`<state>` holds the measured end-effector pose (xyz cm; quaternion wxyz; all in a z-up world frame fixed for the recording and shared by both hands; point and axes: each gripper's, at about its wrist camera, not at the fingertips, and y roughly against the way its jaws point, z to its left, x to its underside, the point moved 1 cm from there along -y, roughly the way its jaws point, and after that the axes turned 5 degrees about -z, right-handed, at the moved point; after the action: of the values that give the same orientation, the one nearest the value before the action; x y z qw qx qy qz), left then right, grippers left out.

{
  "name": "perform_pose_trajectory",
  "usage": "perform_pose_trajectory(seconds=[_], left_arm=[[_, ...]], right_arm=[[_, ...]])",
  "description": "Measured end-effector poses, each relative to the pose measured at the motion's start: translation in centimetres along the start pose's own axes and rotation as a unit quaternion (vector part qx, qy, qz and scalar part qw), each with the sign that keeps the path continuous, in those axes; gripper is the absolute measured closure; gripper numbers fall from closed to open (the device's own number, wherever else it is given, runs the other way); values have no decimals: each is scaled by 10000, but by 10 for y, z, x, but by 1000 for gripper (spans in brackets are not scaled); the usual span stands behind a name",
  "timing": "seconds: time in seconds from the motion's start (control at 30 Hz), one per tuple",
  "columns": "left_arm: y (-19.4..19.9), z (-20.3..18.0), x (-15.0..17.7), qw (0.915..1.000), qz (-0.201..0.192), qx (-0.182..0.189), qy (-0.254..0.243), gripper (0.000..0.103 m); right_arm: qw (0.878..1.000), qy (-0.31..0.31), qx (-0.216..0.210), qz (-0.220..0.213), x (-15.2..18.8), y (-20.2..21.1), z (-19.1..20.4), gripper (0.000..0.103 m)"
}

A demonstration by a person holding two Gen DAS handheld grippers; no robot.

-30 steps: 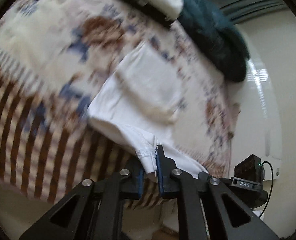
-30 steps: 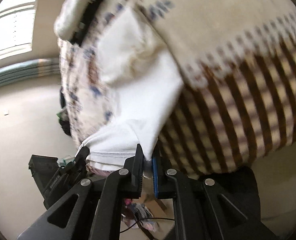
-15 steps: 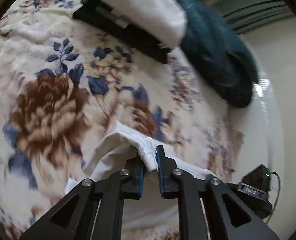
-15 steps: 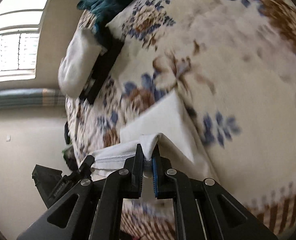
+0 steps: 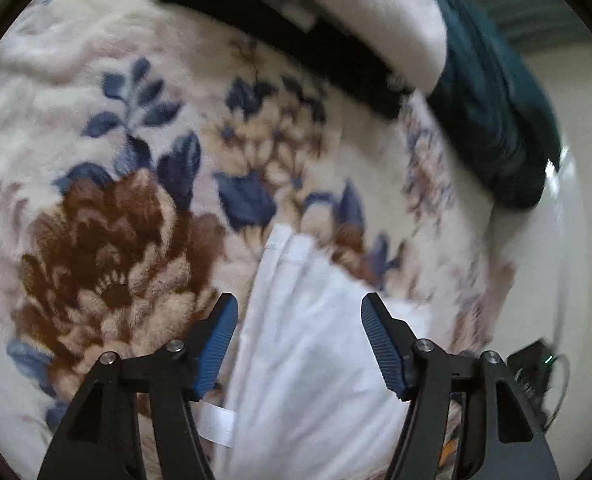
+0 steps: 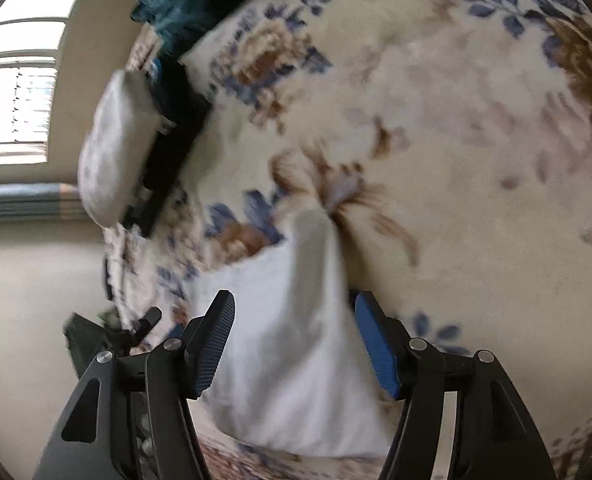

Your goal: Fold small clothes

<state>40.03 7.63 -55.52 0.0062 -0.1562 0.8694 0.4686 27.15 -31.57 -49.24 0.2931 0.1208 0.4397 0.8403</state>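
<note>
White garment (image 5: 308, 352) lies folded on the floral blanket (image 5: 108, 216), its stitched hem pointing away from the left gripper (image 5: 299, 344), whose blue-padded fingers (image 5: 216, 344) stand wide apart on either side of the cloth and grip nothing. From the right wrist view the same garment (image 6: 292, 360) sits between the spread fingers of the right gripper (image 6: 294, 348), likewise holding nothing (the picture is blurred). Farther up the blanket lie a white pillow (image 6: 114, 156), a black object (image 5: 296, 40) under it, and a dark teal bundle (image 5: 492, 112).

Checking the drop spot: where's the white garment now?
The white cotton garment lies on the floral fleece blanket, low centre in both wrist views, between each gripper's open fingers.
</note>
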Motion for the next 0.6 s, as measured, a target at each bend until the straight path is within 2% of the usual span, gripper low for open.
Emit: perform_pose_trajectory(seconds=[0.07,0.1,0.13,0.17,0.2,0.23,0.27,0.33,0.47,0.6], left_arm=[[-15,2,1,9998,179,-66,-63,41],[-23,2,1,9996,254,-124,-88,44],[-28,1,2,9996,203,-118,-142,52],[-29,-1,2,9997,93,-56,-225,72],[-30,-5,2,9993,36,-49,-355,99],[-30,-9,1,9987,-38,-110,-494,99],[-25,-11,1,9979,-207,-129,-595,99],[-26,-9,-1,9972,-267,-251,-645,99],[-44,9,-4,9989,-23,-353,-322,98],[-41,17,-7,9998,142,-166,-47,92]], right_arm=[[9994,19,304,167,2,-12,-7,38],[9993,-15,300,209,2,-18,-11,38],[9992,-63,308,245,2,-24,-14,40],[9993,-113,248,256,1,-30,-17,46],[9995,-130,180,238,0,-34,-18,76],[9994,-122,207,241,-1,-38,-17,100],[9994,-69,304,175,-2,-40,-14,100],[9990,104,422,-54,-3,-36,-6,101],[9975,221,662,-147,-4,-36,-1,101],[9957,181,904,-35,-5,-49,-5,101]])
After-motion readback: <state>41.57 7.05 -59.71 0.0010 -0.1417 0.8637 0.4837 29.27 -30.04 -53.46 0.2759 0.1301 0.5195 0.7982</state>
